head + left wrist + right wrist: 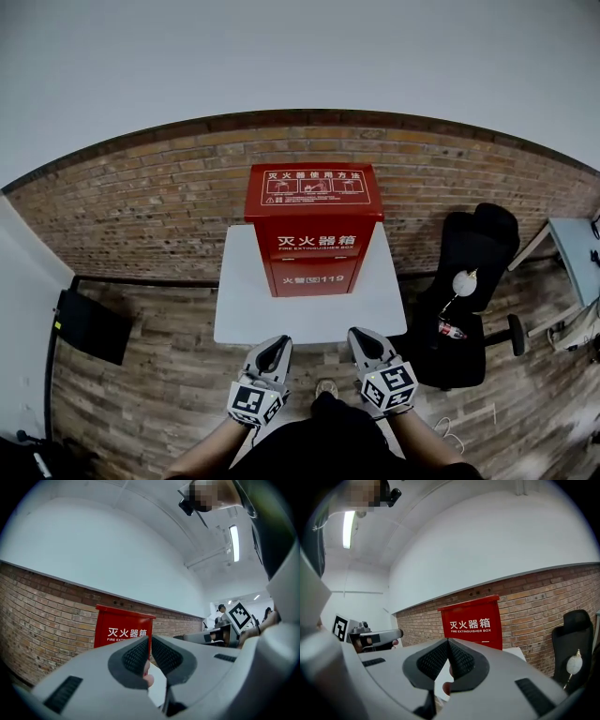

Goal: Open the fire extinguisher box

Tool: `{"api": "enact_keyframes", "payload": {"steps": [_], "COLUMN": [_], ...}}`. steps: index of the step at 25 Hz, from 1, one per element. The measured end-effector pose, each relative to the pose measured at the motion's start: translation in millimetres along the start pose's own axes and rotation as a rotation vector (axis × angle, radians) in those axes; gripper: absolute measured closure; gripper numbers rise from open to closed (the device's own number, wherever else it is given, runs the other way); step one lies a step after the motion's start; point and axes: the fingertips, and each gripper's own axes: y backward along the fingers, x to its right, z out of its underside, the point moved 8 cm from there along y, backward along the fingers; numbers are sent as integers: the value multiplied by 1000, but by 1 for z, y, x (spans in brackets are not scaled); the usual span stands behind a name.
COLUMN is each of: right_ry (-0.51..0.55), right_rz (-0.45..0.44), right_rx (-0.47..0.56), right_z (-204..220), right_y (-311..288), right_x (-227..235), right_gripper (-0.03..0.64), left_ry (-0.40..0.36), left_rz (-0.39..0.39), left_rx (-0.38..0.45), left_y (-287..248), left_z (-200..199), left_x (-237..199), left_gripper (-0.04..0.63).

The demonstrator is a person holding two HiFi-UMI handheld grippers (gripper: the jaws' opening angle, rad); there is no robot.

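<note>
The red fire extinguisher box (314,230) stands upright at the back of a small white table (246,305), its lid down and its front door closed. It also shows in the left gripper view as the box (119,630), and in the right gripper view as the box (474,619). My left gripper (273,353) and right gripper (363,344) hover side by side over the table's near edge, well short of the box. The left jaws (150,640) are all but closed with nothing between them. The right jaws (448,641) are pressed together, empty.
A brick wall (141,202) runs behind the table. A black office chair (473,267) stands close to the table's right side, with a grey desk (577,253) beyond it. A black panel (89,326) rests on the wooden floor at the left.
</note>
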Motion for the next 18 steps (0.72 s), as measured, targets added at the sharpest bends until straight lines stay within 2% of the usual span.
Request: {"api": "enact_keyframes", "payload": {"steps": [10,18], "right_ry": [1,-19], "right_rz": [-70,-81], "right_rx": [-7,-17], "right_z": [-38,-56], "right_y": [-78,-121], "right_x": [96,142], "right_gripper": [598,598], "left_ry": [26,29], "left_rz": [-73,-100], "left_rx": [20,32], "left_y": [-110,-157], "left_z": [-15,-35], "left_x": [-36,-65], "left_gripper": [532,532]}}
